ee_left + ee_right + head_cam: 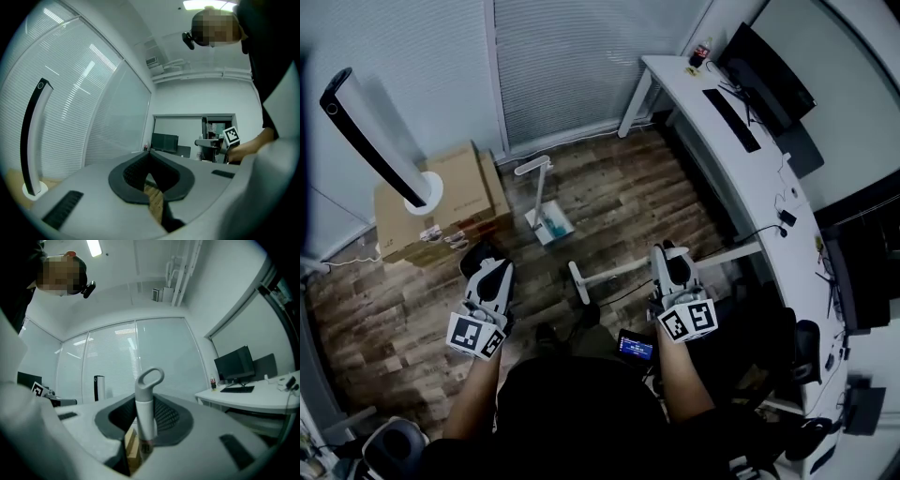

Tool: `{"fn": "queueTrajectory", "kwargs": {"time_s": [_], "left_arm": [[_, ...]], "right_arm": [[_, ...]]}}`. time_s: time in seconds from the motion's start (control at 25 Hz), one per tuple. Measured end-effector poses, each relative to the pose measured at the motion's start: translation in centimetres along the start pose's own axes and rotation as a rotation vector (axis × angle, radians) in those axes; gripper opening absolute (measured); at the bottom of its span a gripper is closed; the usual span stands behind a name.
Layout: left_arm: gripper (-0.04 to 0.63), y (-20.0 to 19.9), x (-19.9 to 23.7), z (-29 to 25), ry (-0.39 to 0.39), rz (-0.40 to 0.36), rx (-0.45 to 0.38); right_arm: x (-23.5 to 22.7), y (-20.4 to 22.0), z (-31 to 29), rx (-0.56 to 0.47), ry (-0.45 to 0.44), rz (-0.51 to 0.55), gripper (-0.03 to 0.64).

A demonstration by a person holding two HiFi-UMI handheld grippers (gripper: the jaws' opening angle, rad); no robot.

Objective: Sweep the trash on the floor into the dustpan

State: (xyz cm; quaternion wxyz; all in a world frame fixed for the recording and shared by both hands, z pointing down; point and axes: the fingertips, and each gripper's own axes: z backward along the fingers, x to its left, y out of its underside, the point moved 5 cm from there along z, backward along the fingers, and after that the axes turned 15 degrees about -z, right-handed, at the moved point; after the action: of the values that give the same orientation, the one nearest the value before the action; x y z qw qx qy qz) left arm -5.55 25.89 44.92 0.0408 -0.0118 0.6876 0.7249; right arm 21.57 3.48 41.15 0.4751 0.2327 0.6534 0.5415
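Observation:
My right gripper (667,251) (143,427) is shut on a white broom handle (146,411), just below its grey loop end (150,378). In the head view the broom (614,273) slants down and left to its head (578,283) on the wooden floor. A white dustpan (551,227) with something teal in it stands on the floor ahead, its long handle (534,170) pointing up. My left gripper (483,258) (150,164) is shut with nothing in it, left of the broom and short of the dustpan. I cannot make out any trash on the floor.
Cardboard boxes (441,211) and a tall black-and-white tower fan (370,141) (33,140) stand at the left by the blinds. A long white desk (741,159) (248,397) with a monitor (764,75) and keyboard runs along the right. A dark chair (806,347) is at the right.

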Motion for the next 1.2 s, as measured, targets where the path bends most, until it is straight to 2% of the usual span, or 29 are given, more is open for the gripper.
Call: {"fn": "queueTrajectory", "kwargs": {"time_s": [0.44,0.6,1.2], "left_arm": [[-0.006,-1.4,-2.7,0.3,-0.034,-0.021,0.031],[-0.006,-1.6,-4.9,-0.4,-0.017,-0.039,0.05],[-0.006,-1.7,-9.4,-2.0,-0.062,-0.076,0.07]], "right_arm": [[1.5,0.3,1.4,0.03,-0.093,-0.001,0.098],[1.1,0.7,2.2,0.049,-0.126,0.011,0.098],[-2.8,1.0,5.5,0.066,-0.097,0.019,0.1]]}}
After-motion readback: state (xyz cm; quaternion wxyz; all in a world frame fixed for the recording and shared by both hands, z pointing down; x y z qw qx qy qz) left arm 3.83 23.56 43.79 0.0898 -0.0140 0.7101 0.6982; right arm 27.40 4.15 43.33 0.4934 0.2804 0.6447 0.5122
